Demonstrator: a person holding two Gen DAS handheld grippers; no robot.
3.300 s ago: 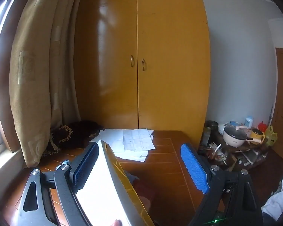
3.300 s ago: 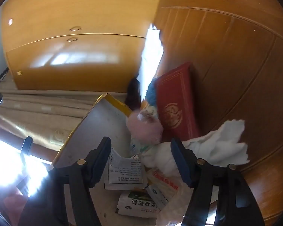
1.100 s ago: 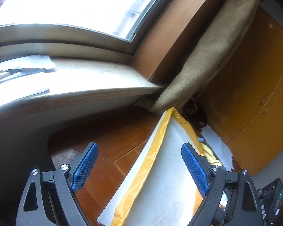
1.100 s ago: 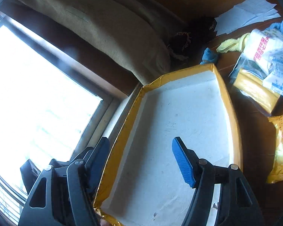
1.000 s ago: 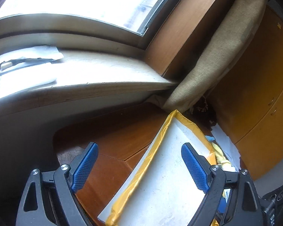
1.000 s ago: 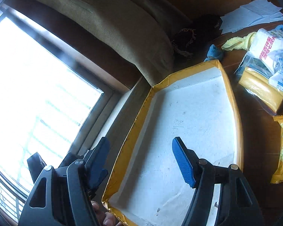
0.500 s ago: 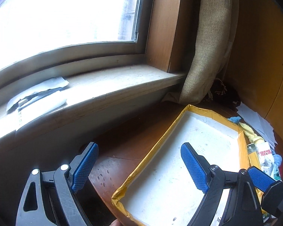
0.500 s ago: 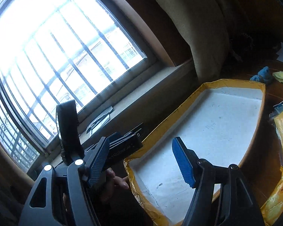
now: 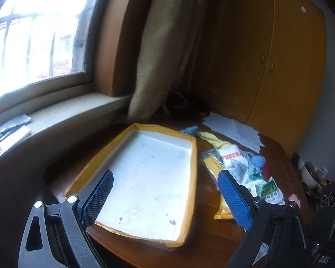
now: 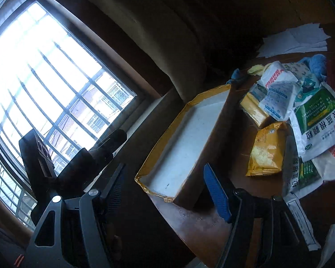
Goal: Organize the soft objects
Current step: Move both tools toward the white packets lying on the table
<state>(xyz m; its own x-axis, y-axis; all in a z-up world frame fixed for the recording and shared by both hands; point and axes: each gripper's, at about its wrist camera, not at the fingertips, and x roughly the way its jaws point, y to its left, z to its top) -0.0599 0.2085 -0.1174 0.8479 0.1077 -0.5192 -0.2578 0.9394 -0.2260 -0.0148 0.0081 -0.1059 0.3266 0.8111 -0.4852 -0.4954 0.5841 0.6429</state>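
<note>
A shallow white tray with a yellow taped rim (image 9: 191,178) lies empty on the wooden table; it also shows in the right wrist view (image 10: 214,89). A heap of soft packets (image 9: 243,167) lies right of it, with a yellow snack bag (image 10: 266,149), white and green pouches (image 10: 315,120), a yellow cloth (image 9: 214,140) and blue cloths (image 9: 258,160). My left gripper (image 9: 165,198) is open and empty above the tray's near end. My right gripper (image 10: 167,192) is open and empty, off the tray's near corner.
A window with a sill (image 9: 55,111) is on the left, a beige curtain (image 9: 165,51) hangs behind the tray, and a wooden wardrobe (image 9: 279,55) stands at the back. Loose papers (image 9: 234,129) lie at the table's far side. The table's near edge (image 10: 185,230) is close.
The tray has been laid flat on the table and both grippers have pulled back from it. The left view has swung from the window toward the tray and the packets.
</note>
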